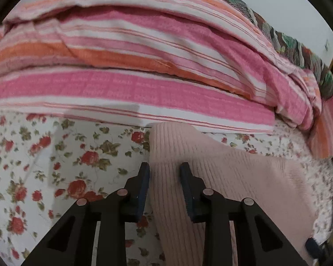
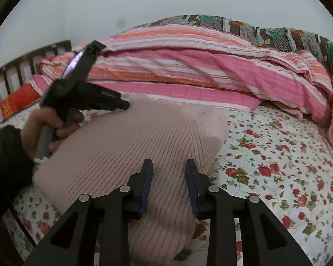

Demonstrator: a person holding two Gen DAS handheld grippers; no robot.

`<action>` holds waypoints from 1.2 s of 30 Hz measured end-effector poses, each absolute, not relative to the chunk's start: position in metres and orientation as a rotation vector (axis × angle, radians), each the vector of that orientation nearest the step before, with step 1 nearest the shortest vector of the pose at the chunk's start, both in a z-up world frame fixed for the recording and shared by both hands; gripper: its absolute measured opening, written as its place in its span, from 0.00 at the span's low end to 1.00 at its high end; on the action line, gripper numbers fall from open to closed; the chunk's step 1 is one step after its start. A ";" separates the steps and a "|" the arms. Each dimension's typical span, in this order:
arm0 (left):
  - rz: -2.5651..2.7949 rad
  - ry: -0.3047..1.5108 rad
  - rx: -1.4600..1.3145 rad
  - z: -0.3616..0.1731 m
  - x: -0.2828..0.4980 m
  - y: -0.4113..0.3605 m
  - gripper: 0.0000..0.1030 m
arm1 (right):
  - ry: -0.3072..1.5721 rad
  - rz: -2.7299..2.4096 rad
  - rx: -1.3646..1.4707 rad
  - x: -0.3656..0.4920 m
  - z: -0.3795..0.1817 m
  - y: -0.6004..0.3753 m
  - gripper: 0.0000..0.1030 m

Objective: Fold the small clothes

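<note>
A pale pink ribbed knit garment [image 2: 144, 146] lies folded on the flowered bed sheet [image 2: 277, 166]. My right gripper [image 2: 169, 173] hovers over its near end, jaws apart, with the knit showing between the pads and no pinch visible. My left gripper [image 1: 165, 175] stands over the garment's [image 1: 211, 177] left edge, jaws narrowly apart. The ribbed edge runs between its fingers, and I see no squeeze on it. In the right wrist view a hand [image 2: 44, 130] holds the left gripper [image 2: 122, 105] at the garment's far left corner.
A pink, orange and white striped quilt [image 2: 199, 73] is heaped along the back of the bed, with a dark flowered blanket [image 2: 277, 33] behind it. A dark wooden slatted headboard [image 2: 22, 66] stands at the left. An orange cushion [image 2: 17, 102] lies beside it.
</note>
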State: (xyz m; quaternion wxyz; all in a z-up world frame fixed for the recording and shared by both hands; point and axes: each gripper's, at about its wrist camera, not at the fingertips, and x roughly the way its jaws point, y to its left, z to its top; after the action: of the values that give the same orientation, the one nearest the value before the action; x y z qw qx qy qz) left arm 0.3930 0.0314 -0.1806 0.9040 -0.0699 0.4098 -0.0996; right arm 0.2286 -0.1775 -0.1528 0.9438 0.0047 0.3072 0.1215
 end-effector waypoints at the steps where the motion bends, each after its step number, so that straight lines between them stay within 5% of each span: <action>1: -0.205 0.823 -0.133 -0.177 0.385 0.030 0.29 | 0.627 0.262 0.024 0.229 -0.151 -0.179 0.39; 8: -0.284 0.746 -0.033 -0.159 0.317 0.017 0.27 | 0.542 0.268 0.141 0.224 -0.132 -0.202 0.50; 12: -0.364 0.721 -0.047 -0.155 0.276 0.020 0.35 | 0.620 0.237 0.177 0.238 -0.140 -0.209 0.50; 21: -0.420 0.684 -0.132 -0.173 0.235 0.039 0.47 | 0.758 0.167 0.132 0.249 -0.160 -0.211 0.36; 36: -0.436 0.680 -0.101 -0.175 0.225 0.034 0.51 | 0.696 0.113 0.122 0.244 -0.153 -0.206 0.35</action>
State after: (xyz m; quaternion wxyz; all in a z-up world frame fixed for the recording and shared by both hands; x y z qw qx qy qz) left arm 0.2251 0.0345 -0.1750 0.9182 -0.0490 0.3308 -0.2121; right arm 0.2438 -0.2056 -0.1533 0.9366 0.0597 0.3408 0.0552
